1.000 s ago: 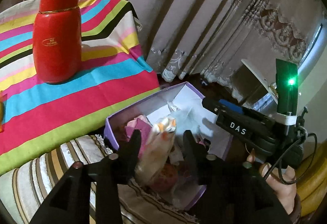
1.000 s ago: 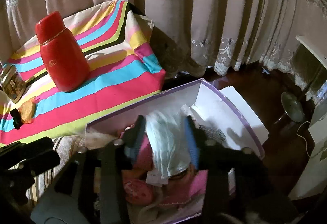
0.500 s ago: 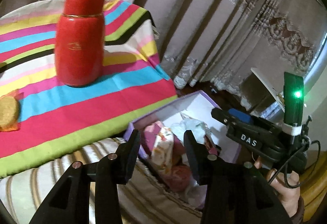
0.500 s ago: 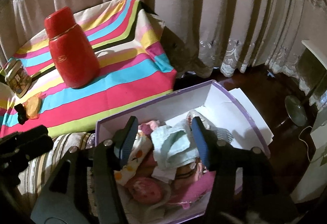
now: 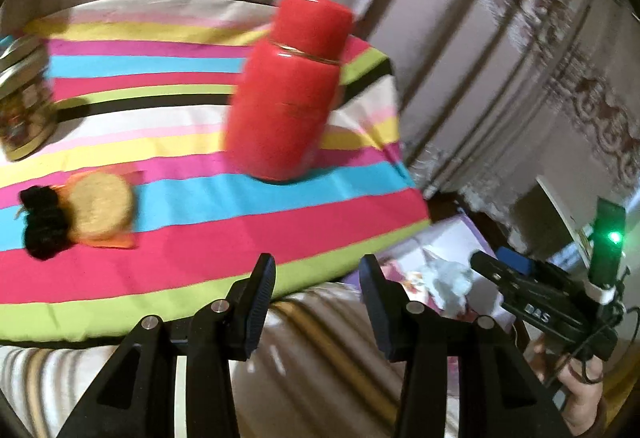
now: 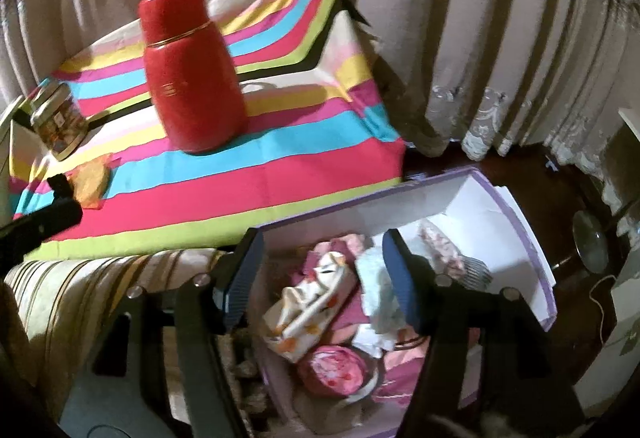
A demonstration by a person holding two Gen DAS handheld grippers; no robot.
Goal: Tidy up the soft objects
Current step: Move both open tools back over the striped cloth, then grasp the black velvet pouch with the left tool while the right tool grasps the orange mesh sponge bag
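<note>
A purple-rimmed white box [image 6: 524, 238] sits low beside the striped table and holds several soft cloth items: a white cloth with orange spots [image 6: 308, 310], a pale blue cloth [image 6: 380, 302] and a pink rolled piece [image 6: 332, 366]. My right gripper [image 6: 324, 278] is open and empty above the box. My left gripper [image 5: 316, 302] is open and empty, over the table's front edge. The box shows at the right in the left wrist view [image 5: 452, 238]. A black soft item [image 5: 40, 222] lies on the table at the left.
A red flask [image 5: 288, 90] stands on the striped tablecloth [image 5: 200, 238]. A round tan cake in orange wrap [image 5: 100, 210] and a jar [image 5: 20, 106] lie at the left. A striped cushion [image 6: 80, 298] lies in front. Curtains hang behind.
Both grippers let go of their cloths into the box and opened. The left gripper swung left and up toward the table. The right gripper rose and pulled back.
</note>
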